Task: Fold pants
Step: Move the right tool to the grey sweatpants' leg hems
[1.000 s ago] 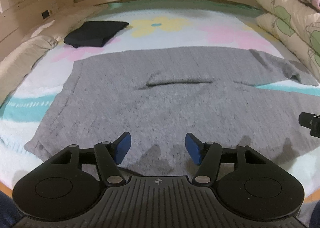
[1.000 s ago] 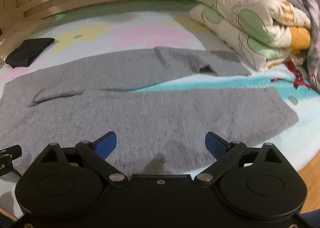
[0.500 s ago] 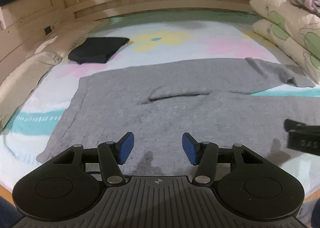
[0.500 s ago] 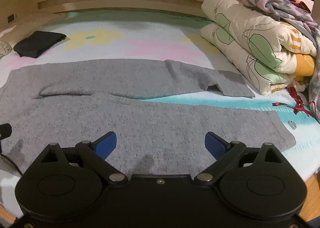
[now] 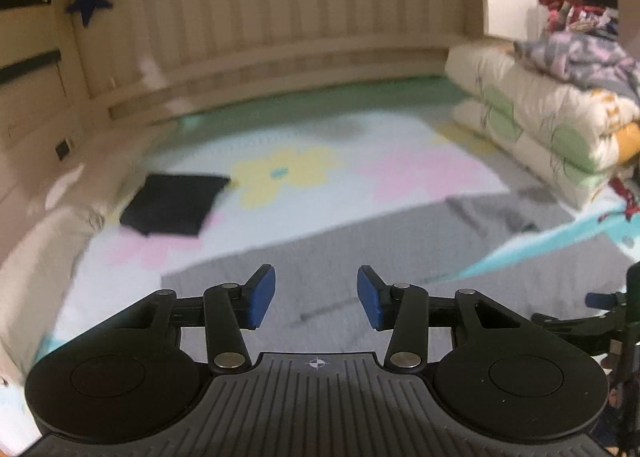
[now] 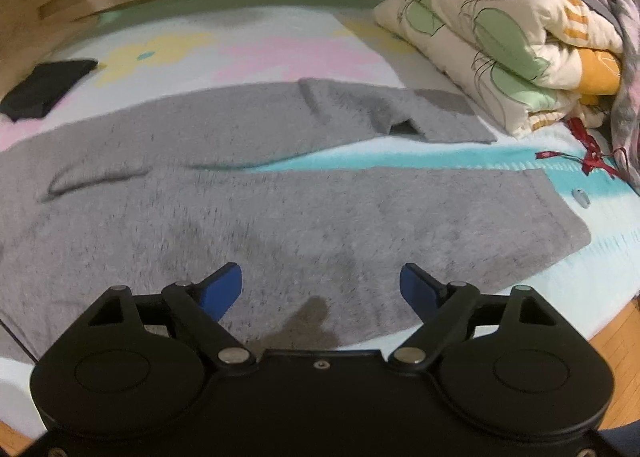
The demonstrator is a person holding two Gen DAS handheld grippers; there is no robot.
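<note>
Mostly the bed (image 6: pixel 280 33) fills both views, its sheet printed with pink and yellow flowers and a teal band. Across it the grey pants (image 6: pixel 280 225) lie spread flat and unfolded, waist end toward the left of the right wrist view, the two legs running toward the right; the far leg has its hem turned up in a small crease, and teal sheet shows between the legs. A folded quilt (image 6: pixel 492 37) with green leaf shapes is stacked at the bed's right side, crumpled patterned cloth on top of it. A folded black garment (image 5: pixel 176 203) lies on the sheet at far left, well apart from the pants. The right gripper (image 6: pixel 320 289) is above the near leg, jaws wide apart, just closing a little with nothing between them. The left gripper (image 5: pixel 316 297) is above the pants in a blurred view, jaws partly apart, just closing, also empty
</note>
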